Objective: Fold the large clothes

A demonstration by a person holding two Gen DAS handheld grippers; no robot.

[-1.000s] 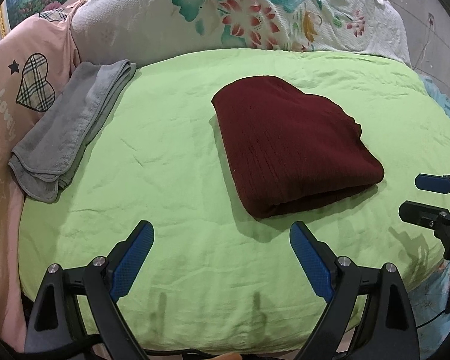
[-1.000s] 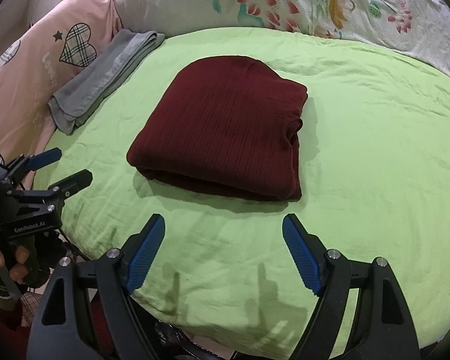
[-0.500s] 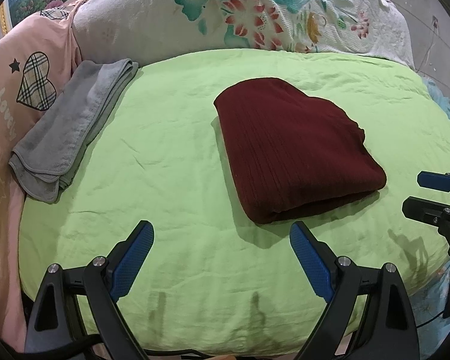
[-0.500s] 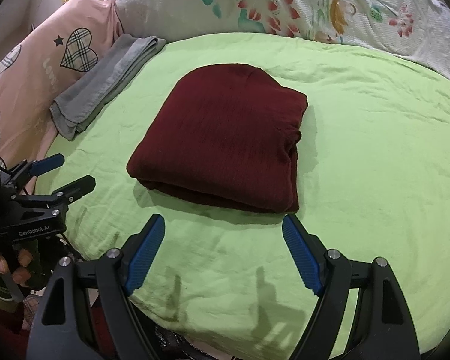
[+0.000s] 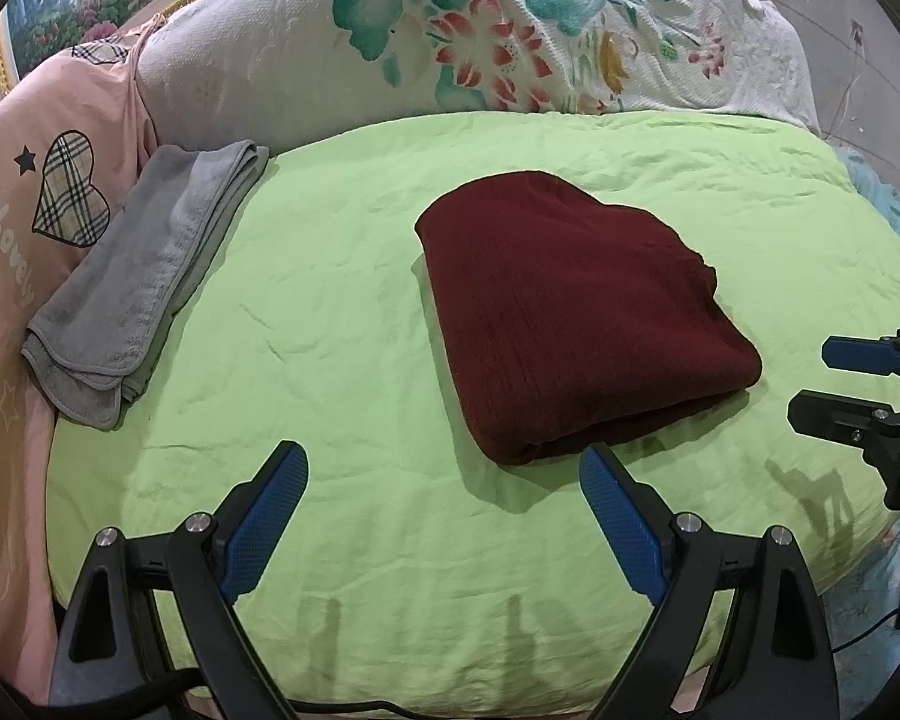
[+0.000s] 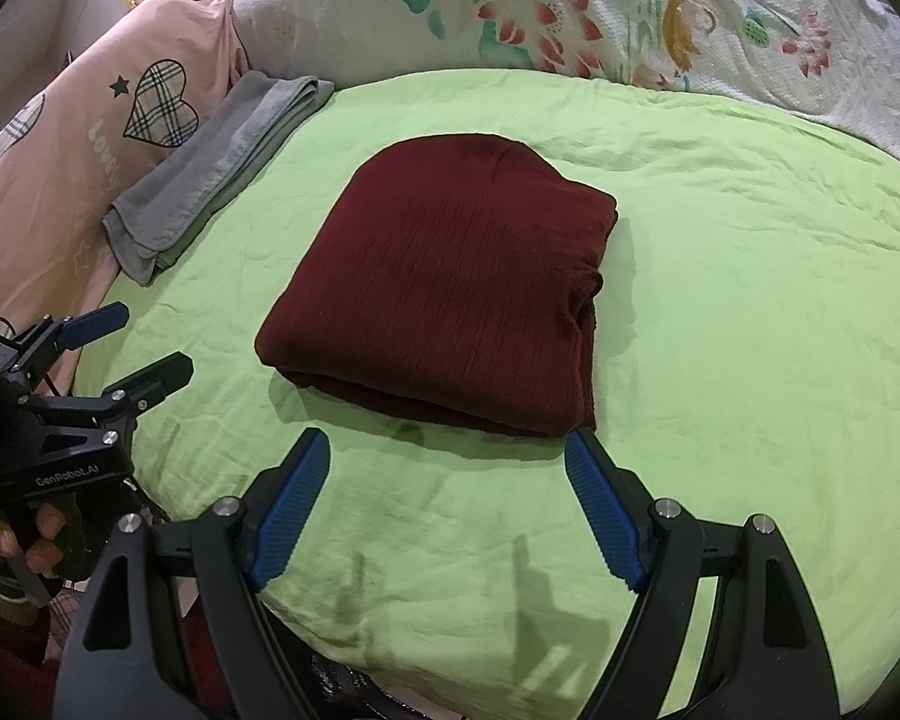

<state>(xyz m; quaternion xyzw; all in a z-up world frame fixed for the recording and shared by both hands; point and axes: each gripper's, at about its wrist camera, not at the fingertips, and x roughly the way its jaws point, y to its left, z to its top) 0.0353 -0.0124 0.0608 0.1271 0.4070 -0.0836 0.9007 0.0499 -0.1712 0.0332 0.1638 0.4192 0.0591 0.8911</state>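
The left gripper [image 6: 132, 348] has white writing on its black body that reads "GenRobot.AI". The pink cloth [image 5: 36, 252] at the left edge of the bed has a plaid heart, a small black star and the white word "Lovely" on it.

The left gripper [image 5: 444, 498] has its blue pads wide apart. It holds nothing and touches nothing, and it hangs over the near edge of the green sheet [image 5: 342, 312]. The right gripper [image 6: 447, 480] is wide open too and holds nothing. It hangs over the near edge of the sheet, just in front of the sweater.

The dark red sweater [image 5: 576, 324] lies folded into a thick, neat pile in the middle of the green sheet. A folded gray towel [image 5: 144, 282] lies at the left edge of the sheet, touching the pink cloth. A white flowered blanket [image 5: 480, 36] is bunched along the far edge of the bed.
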